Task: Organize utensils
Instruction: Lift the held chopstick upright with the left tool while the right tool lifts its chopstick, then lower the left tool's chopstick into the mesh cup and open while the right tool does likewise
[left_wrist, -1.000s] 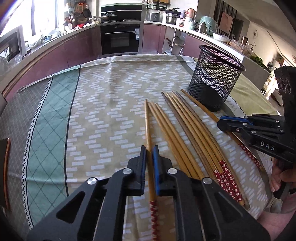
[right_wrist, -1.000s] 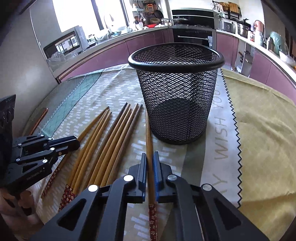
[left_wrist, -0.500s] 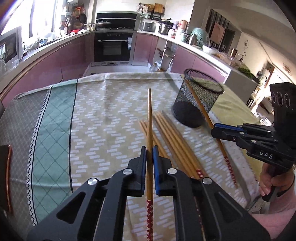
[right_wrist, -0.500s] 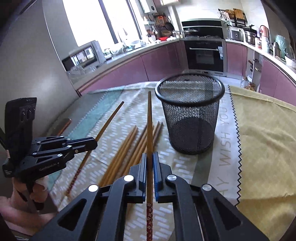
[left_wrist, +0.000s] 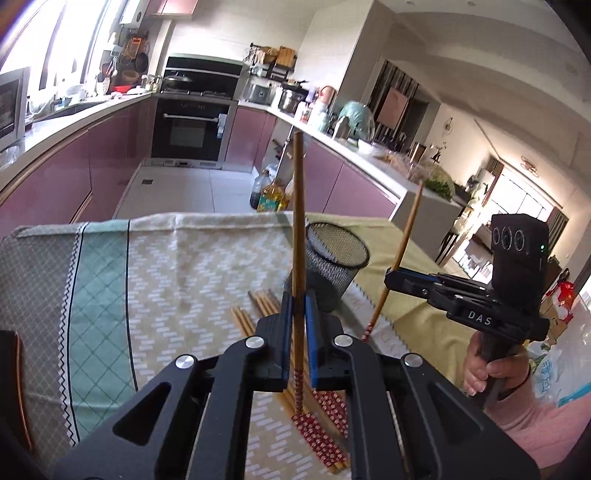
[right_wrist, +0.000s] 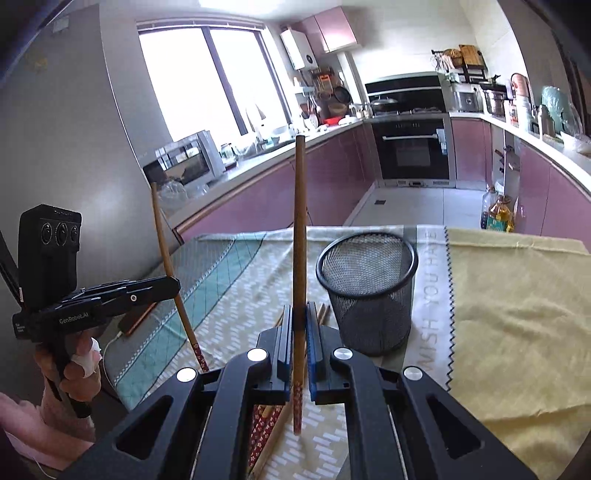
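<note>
A chopstick (left_wrist: 297, 229) is clamped upright in the left hand-held gripper (left_wrist: 296, 325), another (right_wrist: 300, 236) in the right hand-held gripper (right_wrist: 299, 332). The mesh holder (right_wrist: 369, 291) stands on the counter ahead, nearer the right one; spare chopsticks (left_wrist: 317, 421) lie below.

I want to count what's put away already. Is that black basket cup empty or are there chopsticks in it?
Empty. In the right wrist view, the black mesh cup stands upright with no chopsticks inside; both held chopsticks are outside it, above the table.
</note>
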